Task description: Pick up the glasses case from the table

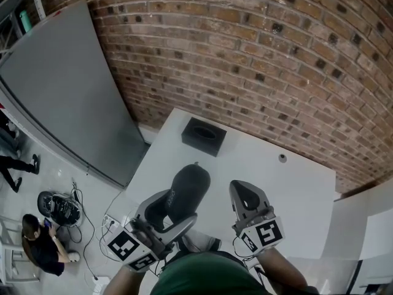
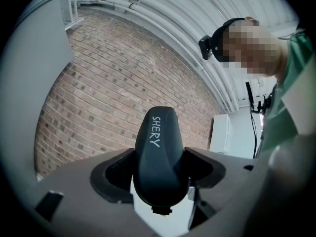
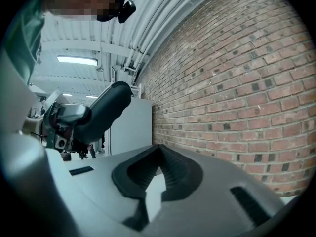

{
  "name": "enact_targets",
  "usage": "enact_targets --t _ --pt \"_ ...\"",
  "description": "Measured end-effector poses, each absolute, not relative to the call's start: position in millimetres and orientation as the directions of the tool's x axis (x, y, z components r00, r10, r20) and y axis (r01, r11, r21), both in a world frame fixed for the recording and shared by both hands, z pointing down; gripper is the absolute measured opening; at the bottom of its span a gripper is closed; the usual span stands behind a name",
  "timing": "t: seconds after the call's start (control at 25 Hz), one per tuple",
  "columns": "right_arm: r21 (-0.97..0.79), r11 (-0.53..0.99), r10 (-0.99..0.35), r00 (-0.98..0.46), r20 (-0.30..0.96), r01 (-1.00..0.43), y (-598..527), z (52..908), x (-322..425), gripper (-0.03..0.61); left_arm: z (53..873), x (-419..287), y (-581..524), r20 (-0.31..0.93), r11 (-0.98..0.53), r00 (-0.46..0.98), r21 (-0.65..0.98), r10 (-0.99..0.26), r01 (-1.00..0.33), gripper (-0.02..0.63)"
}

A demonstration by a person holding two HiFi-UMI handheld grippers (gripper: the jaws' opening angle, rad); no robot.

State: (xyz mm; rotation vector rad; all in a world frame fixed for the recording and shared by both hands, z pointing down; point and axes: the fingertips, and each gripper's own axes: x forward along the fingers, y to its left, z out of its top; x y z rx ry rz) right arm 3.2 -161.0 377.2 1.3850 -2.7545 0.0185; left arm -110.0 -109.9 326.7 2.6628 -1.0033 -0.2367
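The black glasses case (image 1: 187, 189) with white lettering is off the white table (image 1: 301, 195), held upright and tilted in my left gripper (image 1: 175, 206), whose jaws are shut on its lower half. The left gripper view has the case (image 2: 159, 152) standing up between the two dark pads of that gripper (image 2: 160, 174). My right gripper (image 1: 247, 196) hovers just to the right of the case, shut, with nothing in it. In the right gripper view its pads (image 3: 158, 174) meet at the tips, and the case (image 3: 106, 110) shows at the upper left.
A black open box (image 1: 204, 136) sits at the table's far left corner. A small round fitting (image 1: 282, 158) lies farther right. A brick wall (image 1: 258, 54) runs behind the table, a grey panel (image 1: 61, 91) to the left. A person (image 1: 40, 244) crouches on the floor lower left.
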Motion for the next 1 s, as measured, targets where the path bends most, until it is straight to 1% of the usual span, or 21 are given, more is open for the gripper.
enact_targets --t 0.32,1.0 --pt "0.016 0.600 -0.799 -0.598 0.066 -0.800 -162.0 379.8 3.3 0.000 331.0 -107.9 -109.3 -0.043 -0.721 0.757 0.342 -0.652 -0.602 0.310" --pt "0.006 0.607 -0.792 -0.605 0.082 -0.795 -165.7 389.3 6.6 0.000 342.6 -115.8 -116.4 -0.025 -0.687 0.723 0.337 -0.690 -0.644 0.310"
